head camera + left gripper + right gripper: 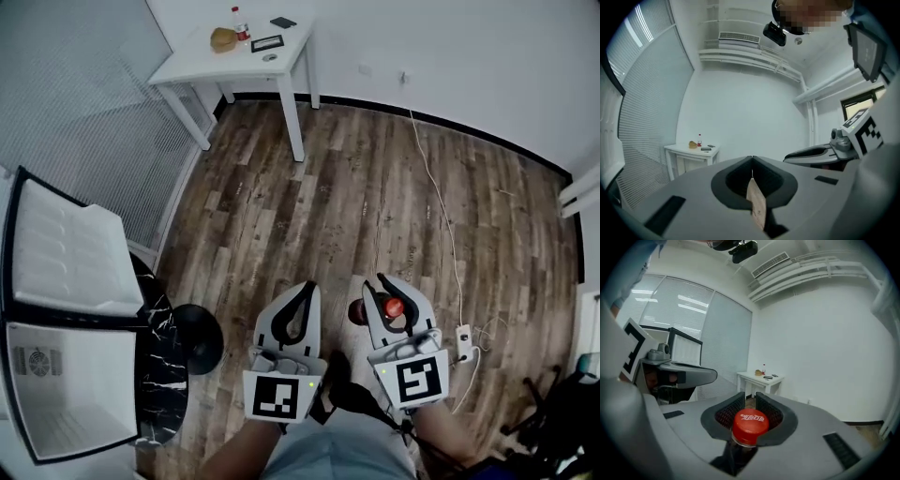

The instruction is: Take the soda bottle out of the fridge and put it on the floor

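1. The right gripper (749,401) is pinching the neck of a red-capped, dark plastic soda bottle (750,423). Its mesh-lined fingers (725,414) press in from both sides just below the cap, and the cap stands up between them.
2. In the head view the bottle sits at about 5 o'clock, held over the brown wooden plank floor (356,187). Its dark body shows on the 9 o'clock side of the gripper that carries it.
3. The left gripper (751,160) has its fingers pressed together, tip against tip, with nothing between them. Only a sliver of the floor shows through the slot behind the tips.
4. The two grippers are side by side, near each other but apart. The left one is at 9 o'clock of the right one, and both point toward 12 o'clock.
5. A small white fridge (56,412) stands at 8 o'clock with its white shelved door (66,248) swung wide open.
6. A white square-legged table (202,61) stands at 11 o'clock against the wall. On it are a small red-capped bottle (240,23), a brown lump (223,39) and some flat black items.
7. A thin white cable (441,206) runs along the floor to a white power strip (464,342) at 4 o'clock, just beside the right gripper.
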Motion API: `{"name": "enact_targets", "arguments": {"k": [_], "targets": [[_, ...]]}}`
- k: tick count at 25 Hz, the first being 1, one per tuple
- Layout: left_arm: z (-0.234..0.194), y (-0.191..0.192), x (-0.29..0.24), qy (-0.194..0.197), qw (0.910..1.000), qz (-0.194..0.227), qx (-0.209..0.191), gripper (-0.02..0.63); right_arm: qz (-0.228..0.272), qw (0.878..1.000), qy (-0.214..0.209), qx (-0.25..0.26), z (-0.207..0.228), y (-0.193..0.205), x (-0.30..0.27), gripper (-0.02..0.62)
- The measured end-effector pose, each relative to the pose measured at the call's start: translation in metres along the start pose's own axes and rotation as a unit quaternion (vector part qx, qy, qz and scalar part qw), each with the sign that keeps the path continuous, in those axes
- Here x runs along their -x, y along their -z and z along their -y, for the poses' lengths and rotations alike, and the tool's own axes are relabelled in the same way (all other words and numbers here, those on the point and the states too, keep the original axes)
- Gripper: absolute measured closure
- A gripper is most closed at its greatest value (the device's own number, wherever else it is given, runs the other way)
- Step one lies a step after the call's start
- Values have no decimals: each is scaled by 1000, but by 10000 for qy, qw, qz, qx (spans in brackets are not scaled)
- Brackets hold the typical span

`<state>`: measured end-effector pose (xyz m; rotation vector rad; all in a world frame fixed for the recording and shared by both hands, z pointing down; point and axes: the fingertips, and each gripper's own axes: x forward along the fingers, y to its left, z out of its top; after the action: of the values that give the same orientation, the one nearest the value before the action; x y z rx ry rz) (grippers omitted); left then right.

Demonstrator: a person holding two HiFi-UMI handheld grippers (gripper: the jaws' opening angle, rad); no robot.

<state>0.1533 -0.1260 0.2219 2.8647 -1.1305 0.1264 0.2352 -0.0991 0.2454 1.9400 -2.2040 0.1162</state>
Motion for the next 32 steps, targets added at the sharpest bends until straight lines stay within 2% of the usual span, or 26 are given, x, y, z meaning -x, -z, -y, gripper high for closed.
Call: {"name": "enact_targets", "arguments": {"k": [5, 11, 21, 26, 32], "targets": [[14, 17, -27, 442, 9988, -195, -68, 589, -107, 9976, 643, -250, 39, 21, 7, 509], [17, 45, -53, 693, 9970, -338, 90, 589, -230, 9934, 1084, -304, 63, 53, 5, 511], [29, 87, -73, 934, 9939, -582, 43, 589, -400, 9873, 1470, -440, 78, 105, 12, 512], [36, 115, -80, 1029, 9922, -693, 100, 589, -779, 9842, 1476, -597, 77, 146, 17, 514], [40, 151, -82, 1084, 9902, -874, 60, 589, -781, 9816, 1609, -669, 74, 184, 21, 514]]}}
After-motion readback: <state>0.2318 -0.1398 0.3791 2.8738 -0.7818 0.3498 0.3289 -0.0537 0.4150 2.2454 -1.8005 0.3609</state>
